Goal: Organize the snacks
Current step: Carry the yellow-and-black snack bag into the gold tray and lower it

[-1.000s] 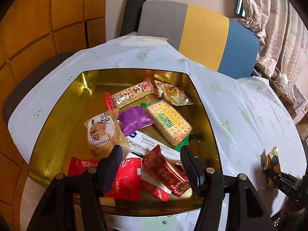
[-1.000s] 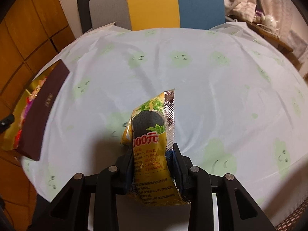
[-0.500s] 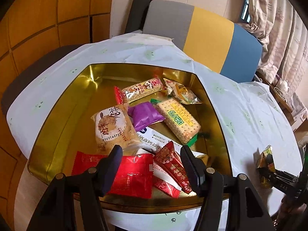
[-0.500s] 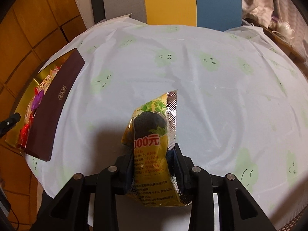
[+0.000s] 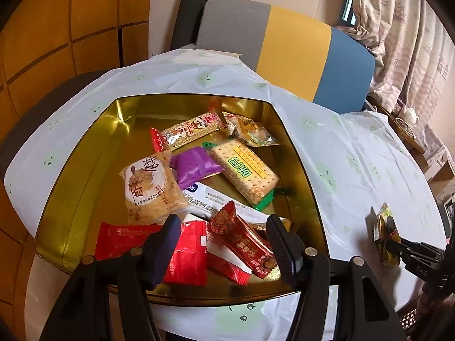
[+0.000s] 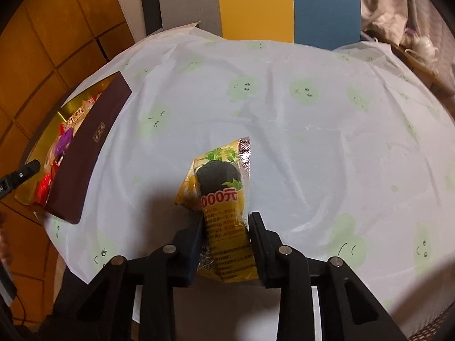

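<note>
A gold tin (image 5: 85, 170) on the table holds several snacks: a cracker pack (image 5: 244, 170), a purple packet (image 5: 196, 166), a round cake packet (image 5: 148, 187) and red packets (image 5: 182, 253). My left gripper (image 5: 223, 223) hangs open over the tin's near edge with nothing between its fingers. My right gripper (image 6: 226, 221) is closing its jaws on a yellow snack packet (image 6: 224, 210), and the pads press its sides. In the left wrist view that packet (image 5: 384, 233) sits to the right of the tin, held by the right gripper (image 5: 398, 247).
A white tablecloth (image 6: 312, 130) with green faces covers the round table. The tin's dark maroon outer side (image 6: 85, 156) shows at the left of the right wrist view. A grey, yellow and blue chair back (image 5: 284, 54) stands behind the table. Curtains (image 5: 412, 28) hang at the right.
The right gripper has rolled a little with the yellow packet still between its pads, so more of the tin shows at the left. The left gripper has stayed open over the tin.
</note>
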Demonstrator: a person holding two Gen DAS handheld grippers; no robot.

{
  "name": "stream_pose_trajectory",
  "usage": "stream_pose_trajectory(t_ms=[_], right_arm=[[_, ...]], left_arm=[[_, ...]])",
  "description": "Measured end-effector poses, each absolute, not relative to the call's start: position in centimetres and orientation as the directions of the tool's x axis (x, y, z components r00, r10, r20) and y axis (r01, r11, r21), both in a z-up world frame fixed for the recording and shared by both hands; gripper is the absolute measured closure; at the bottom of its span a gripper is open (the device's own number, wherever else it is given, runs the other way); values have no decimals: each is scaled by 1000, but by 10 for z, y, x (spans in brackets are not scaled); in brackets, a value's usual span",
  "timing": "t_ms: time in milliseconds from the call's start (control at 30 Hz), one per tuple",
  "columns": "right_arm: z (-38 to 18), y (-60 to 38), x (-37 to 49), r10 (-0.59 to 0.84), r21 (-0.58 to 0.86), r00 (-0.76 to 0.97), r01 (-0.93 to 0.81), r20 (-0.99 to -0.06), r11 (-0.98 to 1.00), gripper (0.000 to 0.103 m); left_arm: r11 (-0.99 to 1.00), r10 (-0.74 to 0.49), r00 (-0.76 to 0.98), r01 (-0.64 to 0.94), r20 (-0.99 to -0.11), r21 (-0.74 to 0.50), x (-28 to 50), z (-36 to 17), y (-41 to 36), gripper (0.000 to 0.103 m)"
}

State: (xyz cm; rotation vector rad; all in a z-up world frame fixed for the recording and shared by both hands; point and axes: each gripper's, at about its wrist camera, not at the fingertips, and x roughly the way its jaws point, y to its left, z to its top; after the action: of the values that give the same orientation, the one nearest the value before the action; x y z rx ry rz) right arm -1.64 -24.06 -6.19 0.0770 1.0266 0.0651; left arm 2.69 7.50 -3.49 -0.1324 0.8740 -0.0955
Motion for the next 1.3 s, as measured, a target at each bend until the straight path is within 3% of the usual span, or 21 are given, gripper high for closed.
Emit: stream_pose_trajectory(t_ms=[300,633,833,967,1300], right_arm=[[-64,-235,-16,62,51,516,-36,-854,998,73],[-62,-229,-4,273,309,475,0,-837,951,79],[-62,-206,-3,211,216,479,-45,-852,975,79],[-54,-208,1,279,307,479,-22,-832,952,80],[2,-138,17,398,318,514,-240,-760,917,80]], left_arm=[[987,-156,630,70,-761,-144,24,-36,65,40],[989,-135,643,35,-754,-147,20,-34,82,40],[987,-133,648,20,-750,-158,19,-34,91,40],[986,-130,652,8,-747,-165,18,-33,98,40],[983,-135,647,-7,-750,-183,19,-38,105,40]])
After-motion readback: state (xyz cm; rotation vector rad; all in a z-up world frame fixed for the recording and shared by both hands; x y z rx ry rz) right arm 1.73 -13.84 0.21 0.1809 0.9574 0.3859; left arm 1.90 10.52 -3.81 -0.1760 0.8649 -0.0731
